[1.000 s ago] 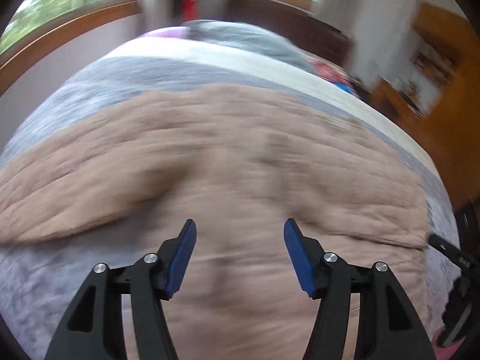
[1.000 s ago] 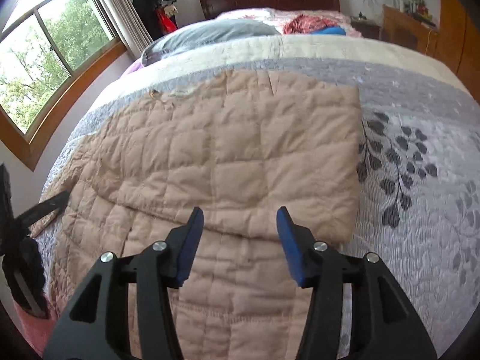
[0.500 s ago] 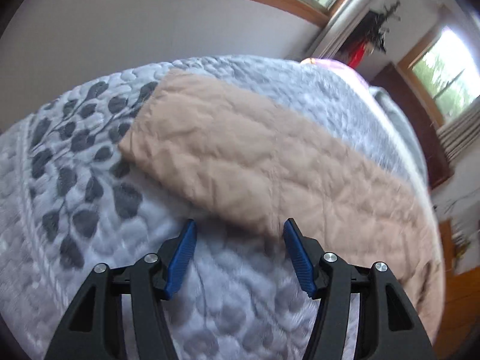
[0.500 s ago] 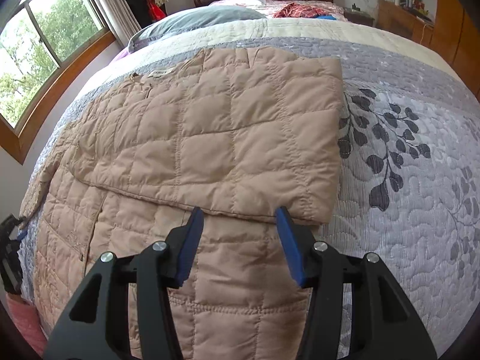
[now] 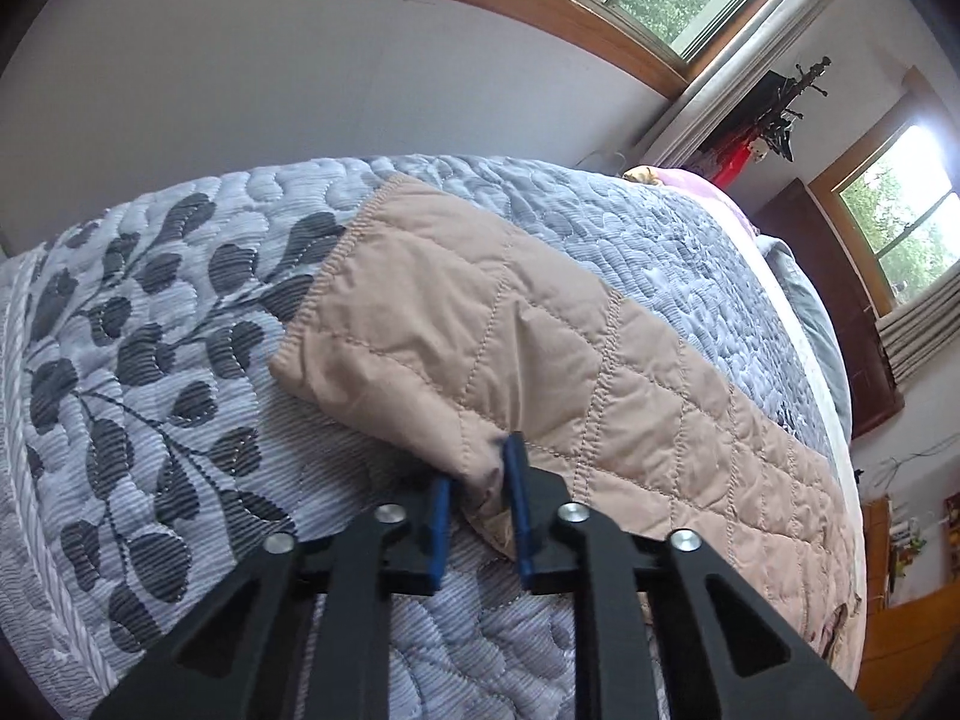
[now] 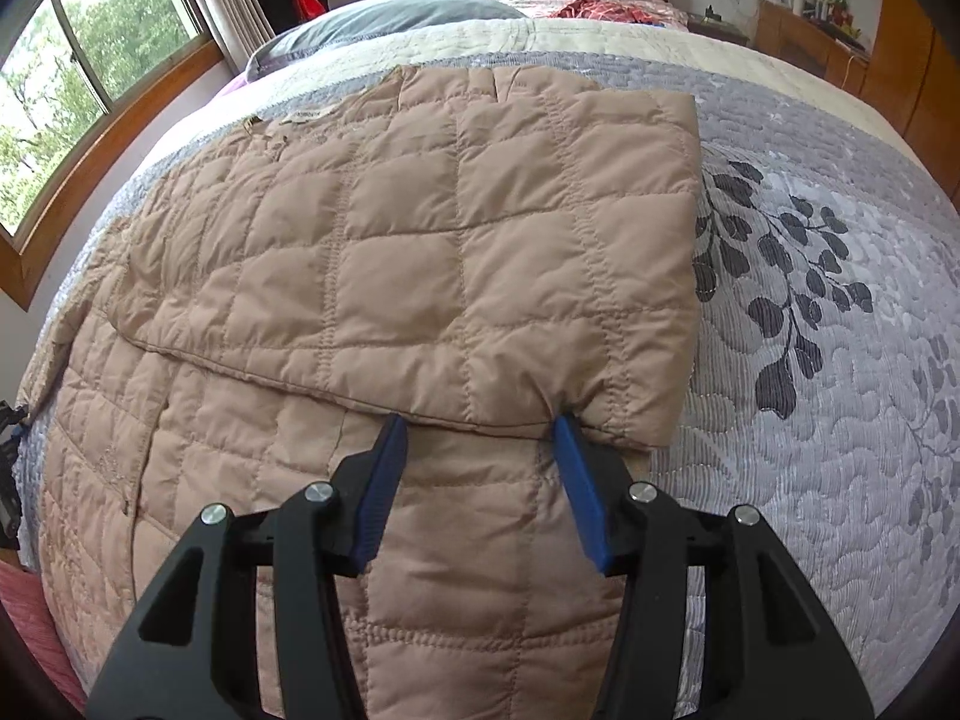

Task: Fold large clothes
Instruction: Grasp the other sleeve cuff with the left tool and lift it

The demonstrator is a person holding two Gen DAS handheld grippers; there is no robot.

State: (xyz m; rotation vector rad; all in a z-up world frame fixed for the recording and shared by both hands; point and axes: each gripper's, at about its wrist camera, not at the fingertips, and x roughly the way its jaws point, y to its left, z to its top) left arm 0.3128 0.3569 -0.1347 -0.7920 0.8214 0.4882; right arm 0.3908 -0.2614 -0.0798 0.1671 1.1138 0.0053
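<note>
One bed (image 6: 810, 360) fills both views, its grey leaf-patterned quilt carrying the whole job. Spread over it lies the tan quilted jacket (image 6: 420, 252), with one part already turned over onto the body to make a doubled panel whose near edge runs across the right wrist view. In the left wrist view a long tan part of it, probably a sleeve, stretches away over the quilt to a stitched end.

The left gripper (image 5: 477, 504) has just been closing, and its jaws now pinch a bunched fold at the near edge of that part. The right gripper (image 6: 480, 468) stands with its jaws apart, straddling the folded panel's near edge close to its corner — the right-hand tip dents the fabric, but nothing is clamped.

To do this step well, I judge the right jaws should close on every layer at that edge, not only the top one. Then both hands should lift together, keeping the cloth taut between them so the padding does not sag or slide — puffy fabric slips easily from a shallow pinch.
</note>
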